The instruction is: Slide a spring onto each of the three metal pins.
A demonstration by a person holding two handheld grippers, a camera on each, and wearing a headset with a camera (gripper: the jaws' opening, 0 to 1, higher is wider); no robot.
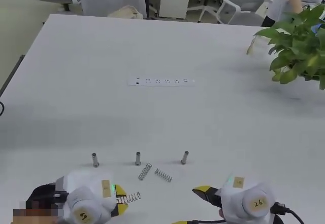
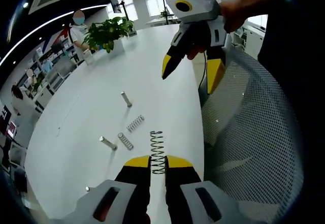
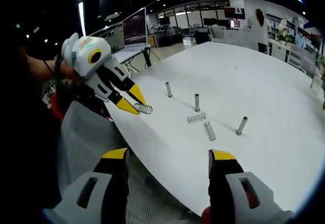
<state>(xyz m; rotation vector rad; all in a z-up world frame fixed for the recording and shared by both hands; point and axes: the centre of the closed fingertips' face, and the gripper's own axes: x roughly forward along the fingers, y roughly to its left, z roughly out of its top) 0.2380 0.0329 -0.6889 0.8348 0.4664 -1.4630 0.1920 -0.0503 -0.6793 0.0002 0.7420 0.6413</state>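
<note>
We are seeing the left gripper (image 2: 157, 159) with its jaws drawn almost together, pinching one end of a spring (image 2: 157, 145) between the yellow tips. The rest of the coil is sticking out ahead of the tips, over the near edge of the white table (image 1: 152, 46). The right gripper (image 3: 169, 155) is hanging beside it with its jaws spread wide and gripping nothing.

Just beyond the grippers, two loose springs (image 1: 144, 171) (image 1: 163, 174) are lying flat on the tabletop, close to each other but not touching. Behind them the three metal pins (image 1: 95, 159) (image 1: 137, 158) (image 1: 185, 157) are standing upright in a loose row, each bare of any spring; the loose springs are lying in front of the middle and right pins.

Farther back, a white power strip (image 1: 161, 82) is lying flat near the middle of the table. A leafy plant (image 1: 299, 46) is standing at the far right (its pot is too pale against the tabletop for us to make out).
</note>
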